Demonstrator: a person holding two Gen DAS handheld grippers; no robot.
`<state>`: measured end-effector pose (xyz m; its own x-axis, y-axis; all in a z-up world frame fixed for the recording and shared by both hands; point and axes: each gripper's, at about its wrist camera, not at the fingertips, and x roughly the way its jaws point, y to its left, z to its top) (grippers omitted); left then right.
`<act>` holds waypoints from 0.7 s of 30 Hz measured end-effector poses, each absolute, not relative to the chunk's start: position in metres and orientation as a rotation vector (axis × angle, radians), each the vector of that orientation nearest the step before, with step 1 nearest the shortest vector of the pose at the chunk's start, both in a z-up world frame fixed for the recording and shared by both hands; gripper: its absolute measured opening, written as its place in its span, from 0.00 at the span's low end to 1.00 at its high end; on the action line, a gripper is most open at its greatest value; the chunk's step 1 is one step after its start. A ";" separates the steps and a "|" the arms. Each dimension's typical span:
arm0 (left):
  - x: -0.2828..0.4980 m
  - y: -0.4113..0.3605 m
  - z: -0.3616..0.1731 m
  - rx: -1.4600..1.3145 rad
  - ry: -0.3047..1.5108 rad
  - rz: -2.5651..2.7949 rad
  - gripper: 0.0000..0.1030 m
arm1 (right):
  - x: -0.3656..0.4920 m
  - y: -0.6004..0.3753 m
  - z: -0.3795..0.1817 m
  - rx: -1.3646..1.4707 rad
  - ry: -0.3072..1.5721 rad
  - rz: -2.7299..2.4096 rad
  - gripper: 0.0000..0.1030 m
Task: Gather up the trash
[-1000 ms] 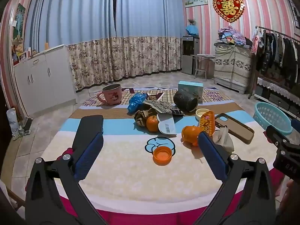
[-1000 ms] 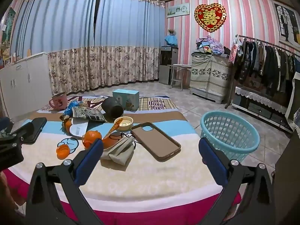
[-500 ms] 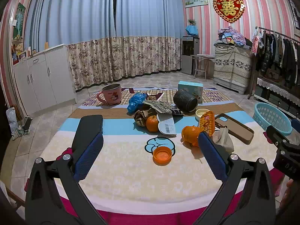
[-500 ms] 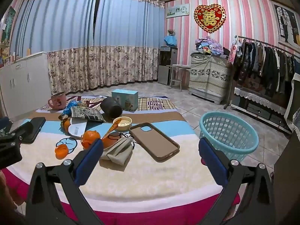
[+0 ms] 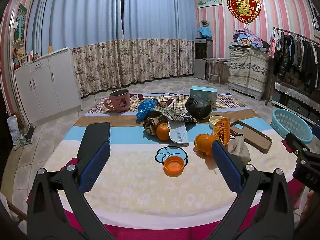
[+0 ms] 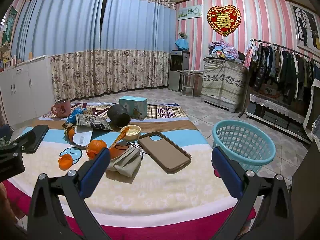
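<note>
From the left wrist view, my left tool hangs spread wide above the near edge of the counter, holding nothing. Between its fingers I see the orange bottle cap lying on the cloth with its hollow side up. It is small, light and stiff, and I judge it best pinched across its rim. Further back lie the orange peel, the snack wrapper standing against it, and the crumpled tissue. The peel is soft and may tear, so I would take it at the thick middle. The wrapper is thin and slippery foil, better gripped at a folded edge. The blue plastic bag behind is light and will crumple under any grip. The whole tangerine and the phone case are, to my judgement, not trash.

From the right wrist view, my right tool is also spread and empty, just over the near side of the counter. The tissue lies near its left finger and is soft, so any fold will serve. The teal laundry basket stands on the floor just beside the right end of the counter; I judge that the trash goes there.
</note>
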<state>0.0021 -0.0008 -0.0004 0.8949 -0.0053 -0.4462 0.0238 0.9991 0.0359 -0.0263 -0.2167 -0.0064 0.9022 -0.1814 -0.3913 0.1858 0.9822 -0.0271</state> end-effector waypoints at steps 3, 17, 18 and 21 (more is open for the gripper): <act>0.003 -0.001 -0.001 0.043 0.462 -0.015 0.95 | -0.028 -0.219 -0.004 0.012 0.404 -0.190 0.96; 0.002 -0.001 -0.001 0.044 0.462 -0.015 0.95 | -0.028 -0.222 -0.004 0.009 0.401 -0.192 0.96; 0.002 -0.001 -0.001 0.045 0.462 -0.015 0.95 | -0.028 -0.222 -0.004 0.009 0.401 -0.192 0.96; 0.002 -0.001 -0.001 0.044 0.461 -0.014 0.95 | -0.028 -0.222 -0.004 0.009 0.401 -0.192 0.96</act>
<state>0.0023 -0.0012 -0.0010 0.8953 -0.0034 -0.4454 0.0235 0.9989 0.0396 -0.0277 -0.2217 -0.0043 0.9029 -0.1840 -0.3885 0.1875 0.9818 -0.0293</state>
